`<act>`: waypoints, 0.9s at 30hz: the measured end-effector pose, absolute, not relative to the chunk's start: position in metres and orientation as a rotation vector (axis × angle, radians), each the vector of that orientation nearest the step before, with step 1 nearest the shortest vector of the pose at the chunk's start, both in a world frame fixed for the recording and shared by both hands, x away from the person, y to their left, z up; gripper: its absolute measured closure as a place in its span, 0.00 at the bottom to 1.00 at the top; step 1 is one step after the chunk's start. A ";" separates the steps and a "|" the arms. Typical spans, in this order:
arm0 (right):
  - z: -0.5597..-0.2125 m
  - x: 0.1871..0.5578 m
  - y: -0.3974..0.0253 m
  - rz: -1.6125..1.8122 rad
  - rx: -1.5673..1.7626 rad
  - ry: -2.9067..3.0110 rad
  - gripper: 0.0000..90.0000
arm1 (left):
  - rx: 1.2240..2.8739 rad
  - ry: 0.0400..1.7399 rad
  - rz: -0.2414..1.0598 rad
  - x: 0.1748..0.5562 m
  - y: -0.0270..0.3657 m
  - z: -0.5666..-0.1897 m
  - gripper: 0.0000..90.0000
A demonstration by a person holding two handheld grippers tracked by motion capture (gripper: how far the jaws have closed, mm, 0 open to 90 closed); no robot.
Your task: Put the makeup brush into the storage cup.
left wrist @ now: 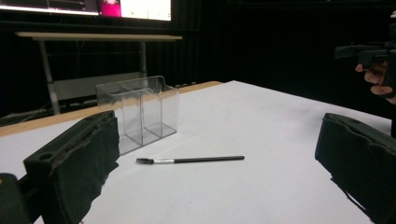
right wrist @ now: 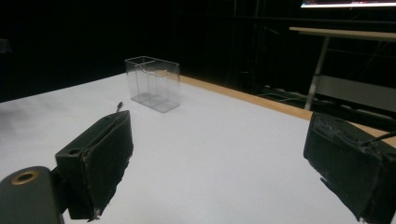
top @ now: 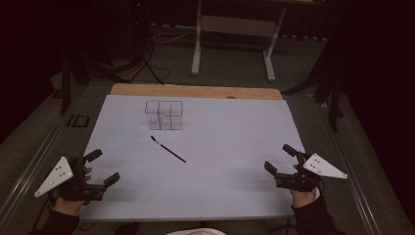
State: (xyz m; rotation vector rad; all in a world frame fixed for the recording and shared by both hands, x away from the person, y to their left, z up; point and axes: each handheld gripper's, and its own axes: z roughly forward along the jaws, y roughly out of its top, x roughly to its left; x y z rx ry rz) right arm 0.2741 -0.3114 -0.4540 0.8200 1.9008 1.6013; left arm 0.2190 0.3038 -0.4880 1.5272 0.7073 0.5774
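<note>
A thin black brush (top: 168, 149) lies flat on the white table sheet (top: 220, 147), its bristle tip toward the clear box. In the left gripper view the brush (left wrist: 191, 160) rests between me and the clear plastic divided box (left wrist: 138, 112). The clear box (top: 164, 114) stands upright toward the table's back; it also appears far off as a clear box (right wrist: 153, 83) in the right gripper view. My left gripper (top: 103, 168) is open at the front left, holding nothing. My right gripper (top: 279, 158) is open at the front right, also holding nothing.
The wooden table edge (top: 195, 91) runs behind the white sheet. A white-legged bench (top: 232, 44) stands on the floor beyond. Dark stands and cables (top: 142, 63) sit at the back left. The other hand's gripper (left wrist: 369, 53) shows at the far right of the left gripper view.
</note>
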 end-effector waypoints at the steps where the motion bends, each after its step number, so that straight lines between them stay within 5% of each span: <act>1: -0.454 0.274 -0.311 1.600 0.823 1.900 0.09 | 1.530 0.707 0.578 0.219 0.304 -0.488 0.01; 16: -0.452 0.274 -0.310 1.622 0.807 1.901 0.09 | 1.580 0.705 0.453 0.217 0.306 -0.468 0.00; 27: -0.451 0.274 -0.310 1.626 0.800 1.901 0.09 | 1.838 0.668 0.415 0.225 0.310 -0.445 0.00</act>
